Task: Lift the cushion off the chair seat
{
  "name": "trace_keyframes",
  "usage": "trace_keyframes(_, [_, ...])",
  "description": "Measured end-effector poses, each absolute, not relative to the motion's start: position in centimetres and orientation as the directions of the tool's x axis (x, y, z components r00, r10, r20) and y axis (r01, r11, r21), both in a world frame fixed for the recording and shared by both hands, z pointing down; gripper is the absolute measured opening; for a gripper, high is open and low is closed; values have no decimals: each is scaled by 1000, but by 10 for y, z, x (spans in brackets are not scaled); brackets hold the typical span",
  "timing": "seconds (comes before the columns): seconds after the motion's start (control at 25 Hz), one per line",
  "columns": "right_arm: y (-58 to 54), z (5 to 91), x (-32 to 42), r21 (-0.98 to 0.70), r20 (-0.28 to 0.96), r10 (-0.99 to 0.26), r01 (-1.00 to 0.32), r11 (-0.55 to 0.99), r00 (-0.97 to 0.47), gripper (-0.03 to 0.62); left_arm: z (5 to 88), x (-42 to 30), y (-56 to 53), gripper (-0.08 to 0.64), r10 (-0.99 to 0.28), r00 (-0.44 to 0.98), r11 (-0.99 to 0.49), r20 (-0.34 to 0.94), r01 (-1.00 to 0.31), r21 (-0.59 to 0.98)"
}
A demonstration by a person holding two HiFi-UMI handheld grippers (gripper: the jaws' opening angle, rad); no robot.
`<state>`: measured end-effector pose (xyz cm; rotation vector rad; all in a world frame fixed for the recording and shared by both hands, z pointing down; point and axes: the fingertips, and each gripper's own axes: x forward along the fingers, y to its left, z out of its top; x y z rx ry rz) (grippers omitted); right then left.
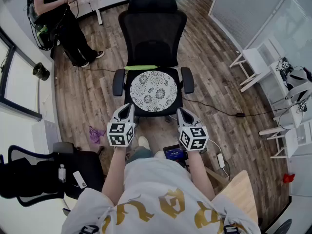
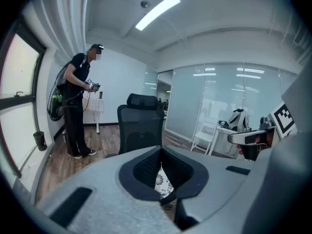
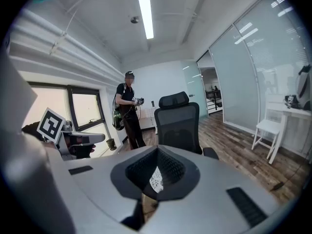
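The round white cushion with a black floral print [image 1: 153, 90] lies flat on the seat of the black mesh office chair [image 1: 152, 30], at the centre of the head view. No part of the lift is done. Just below it, at the seat's front edge, the left gripper [image 1: 128, 108] and the right gripper [image 1: 182, 112] hover, each with its fingers pressed together on nothing. Opening, gripping the cushion and raising it are all left to do.

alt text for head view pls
A round patterned cushion lies on the seat of a black office chair. The left gripper and right gripper are held at the seat's front corners, clear of the cushion.
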<state>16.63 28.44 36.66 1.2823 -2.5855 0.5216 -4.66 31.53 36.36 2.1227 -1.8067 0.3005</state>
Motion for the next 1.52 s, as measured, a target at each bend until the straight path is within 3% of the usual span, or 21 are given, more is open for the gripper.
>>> trace_keyframes(0.72, [281, 368, 164, -78, 376, -720, -794, 603, -583, 11, 364, -43, 316, 9, -899, 187, -150, 395, -981, 124])
trace_keyframes(1.52, [208, 410, 145, -199, 447, -673, -799, 568, -590, 11, 394, -76, 242, 9, -869, 210, -135, 448, -972, 194])
